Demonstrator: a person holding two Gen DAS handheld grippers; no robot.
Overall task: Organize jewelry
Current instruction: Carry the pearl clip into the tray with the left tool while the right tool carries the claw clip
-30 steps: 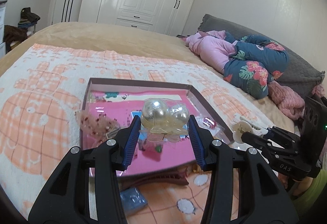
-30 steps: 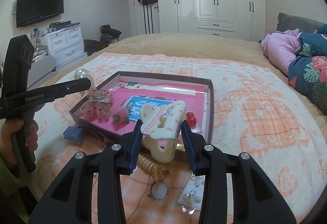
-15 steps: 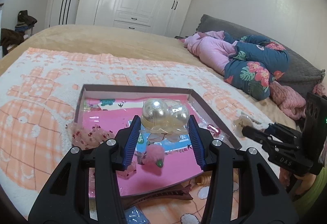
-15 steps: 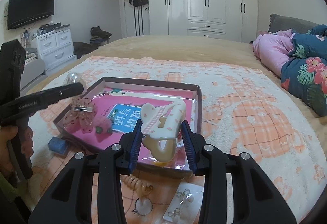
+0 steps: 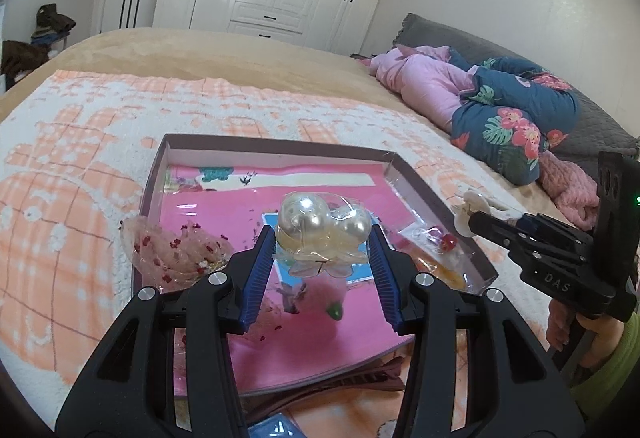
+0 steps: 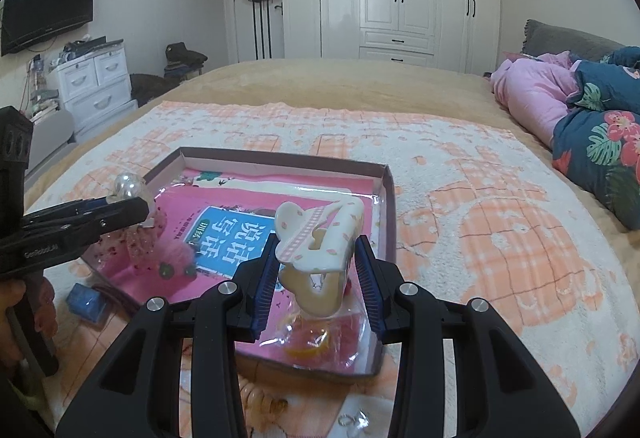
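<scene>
Two grippers, both loaded, above the tray

Left gripper [image 5: 322,270] fingers pinch a bagged pearl hair ornament [image 5: 320,228]; right gripper [image 6: 316,272] fingers pinch a cream claw clip [image 6: 318,242]. Both hang over the shallow box [image 6: 386,198] on the bed [image 6: 320,78], where a pink pom-pom [image 6: 176,258] and bagged trinkets lie.

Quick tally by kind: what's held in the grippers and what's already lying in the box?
Held in a hand-held gripper: 2 – bagged pearl hair accessory, cream claw clip
Lying in the shallow cardboard box: 4 – sheer red-dotted bow, pink fuzzy pompom, bagged red bead piece, bagged orange piece
Total: 6
</scene>
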